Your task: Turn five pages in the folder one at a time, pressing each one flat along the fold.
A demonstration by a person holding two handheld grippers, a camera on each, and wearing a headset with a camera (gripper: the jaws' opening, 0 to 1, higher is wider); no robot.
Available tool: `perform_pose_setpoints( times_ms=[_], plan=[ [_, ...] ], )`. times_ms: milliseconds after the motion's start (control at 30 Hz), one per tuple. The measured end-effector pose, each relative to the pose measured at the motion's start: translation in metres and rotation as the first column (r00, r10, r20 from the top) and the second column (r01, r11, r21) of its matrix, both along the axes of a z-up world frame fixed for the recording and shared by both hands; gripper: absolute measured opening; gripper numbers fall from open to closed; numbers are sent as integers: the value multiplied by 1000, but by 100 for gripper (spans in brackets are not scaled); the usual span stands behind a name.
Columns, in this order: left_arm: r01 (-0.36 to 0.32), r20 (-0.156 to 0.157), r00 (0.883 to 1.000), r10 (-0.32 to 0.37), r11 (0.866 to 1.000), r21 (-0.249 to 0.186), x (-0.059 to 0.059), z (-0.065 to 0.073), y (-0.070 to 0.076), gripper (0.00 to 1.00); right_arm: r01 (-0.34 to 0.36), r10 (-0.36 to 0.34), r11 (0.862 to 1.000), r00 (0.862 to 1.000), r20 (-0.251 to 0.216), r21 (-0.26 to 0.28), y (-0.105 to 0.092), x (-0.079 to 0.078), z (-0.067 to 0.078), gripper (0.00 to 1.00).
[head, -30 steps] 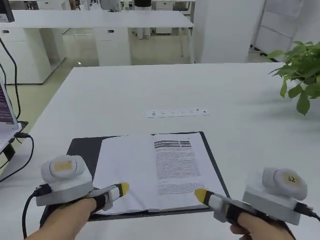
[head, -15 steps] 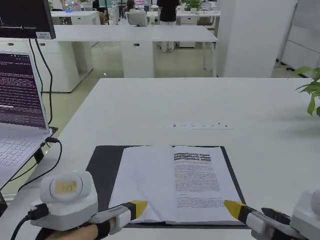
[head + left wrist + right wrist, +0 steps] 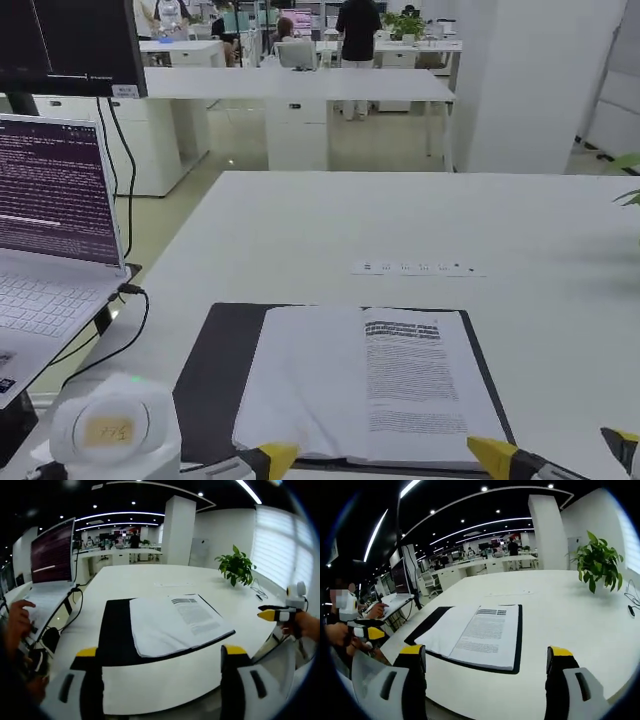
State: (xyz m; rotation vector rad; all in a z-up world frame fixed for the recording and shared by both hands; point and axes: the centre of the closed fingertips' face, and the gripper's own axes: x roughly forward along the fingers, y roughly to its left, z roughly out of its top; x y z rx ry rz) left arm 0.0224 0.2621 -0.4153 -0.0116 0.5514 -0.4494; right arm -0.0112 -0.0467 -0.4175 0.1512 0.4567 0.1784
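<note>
Two claws stand wide open, gripping nothing: the left gripper [image 3: 160, 652] and the right gripper [image 3: 486, 651]. Their yellow tips poke in at the bottom of the head view, just short of the folder [image 3: 370, 385]. It lies open and flat on the white table [image 3: 400, 215], lower middle of the frame, with printed words on its right page. A laptop [image 3: 50, 220] stands at the left edge.

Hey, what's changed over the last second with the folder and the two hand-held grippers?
The headset tilted up, which shifts the whole picture. The left hand-held gripper and right hand-held gripper drew back toward the person, from over the pages to the near edge of the folder. Nothing gripped or released. Folder unmoved, open at the same printed page.
</note>
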Motion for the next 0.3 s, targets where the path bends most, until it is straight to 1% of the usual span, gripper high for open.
perform_pose_setpoints(
  times_ms=[67, 133, 200, 300],
  plan=[
    [-7, -1, 1000, 7, 1000, 1, -2, -1, 2, 99, -6, 6, 1000, 1000, 1, -9, 0, 1, 1, 100],
    [-12, -1, 1000, 12, 1000, -3, -4, -1, 3, 99, -7, 7, 1000, 1000, 1, -10, 0, 2, 3, 100],
    [-18, 2, 1000, 18, 1000, 3, -6, -1, 4, 99, -7, 7, 1000, 1000, 2, -7, 1, 3, 4, 100],
    [-6, 20, 1000, 6, 1000, 26, -8, 1, 5, 99, -18, 18, 1000, 1000, -7, -13, 4, 4, 3, 100]
  ],
)
